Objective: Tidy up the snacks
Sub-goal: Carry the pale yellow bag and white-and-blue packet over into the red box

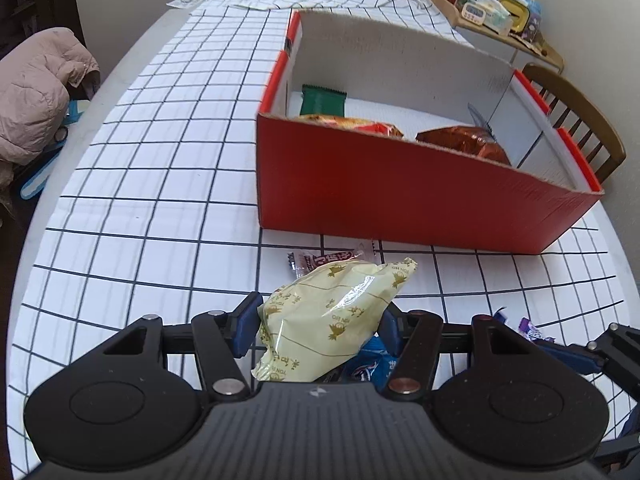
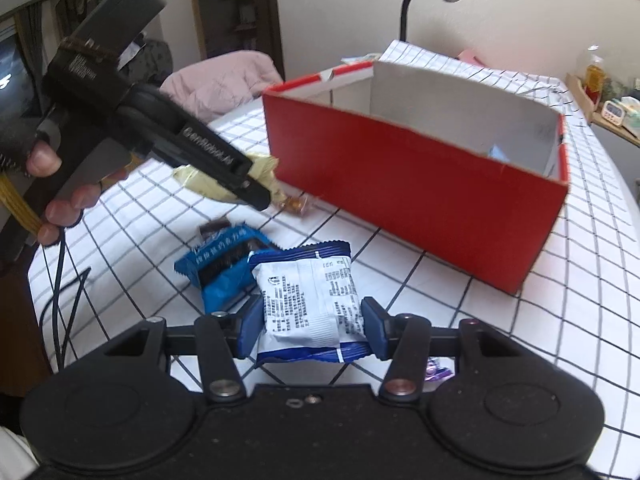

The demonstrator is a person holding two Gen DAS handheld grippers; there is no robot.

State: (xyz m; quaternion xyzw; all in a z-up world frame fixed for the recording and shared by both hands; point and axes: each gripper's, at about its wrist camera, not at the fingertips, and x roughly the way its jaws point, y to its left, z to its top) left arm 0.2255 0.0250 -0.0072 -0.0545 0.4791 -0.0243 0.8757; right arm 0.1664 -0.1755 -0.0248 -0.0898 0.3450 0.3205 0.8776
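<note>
The red box (image 1: 400, 196) stands open on the checked tabletop (image 1: 160, 160), and it is the evident destination for the snacks. Three packets already lie inside: a green packet (image 1: 323, 100) toward the far left corner, an orange-red packet (image 1: 356, 125) against the near wall, and a brown foil packet (image 1: 468, 142) to its right. Much of the box floor is bare.

The left gripper (image 1: 318, 322) is closed on a pale yellow packet (image 1: 332, 316), held clear of the cloth just short of the box's near wall. The right gripper (image 2: 312, 326) is clamped on a white-and-blue packet (image 2: 310, 292), which appears lifted or just at the cloth; I cannot tell which.

Loose items remain outside the box: a dark-labelled blue packet (image 2: 224, 260) just beside the right gripper's load, a small brown-wrapped sweet (image 1: 328, 260) lying between the yellow packet and the box, a small amber sweet (image 2: 294, 203) near the box's front corner, and a purple wrapper (image 1: 530, 328) at the right.

Assessment: the task is under way, roughly at its middle. Three items stowed, two in hand, at least four awaiting collection.
</note>
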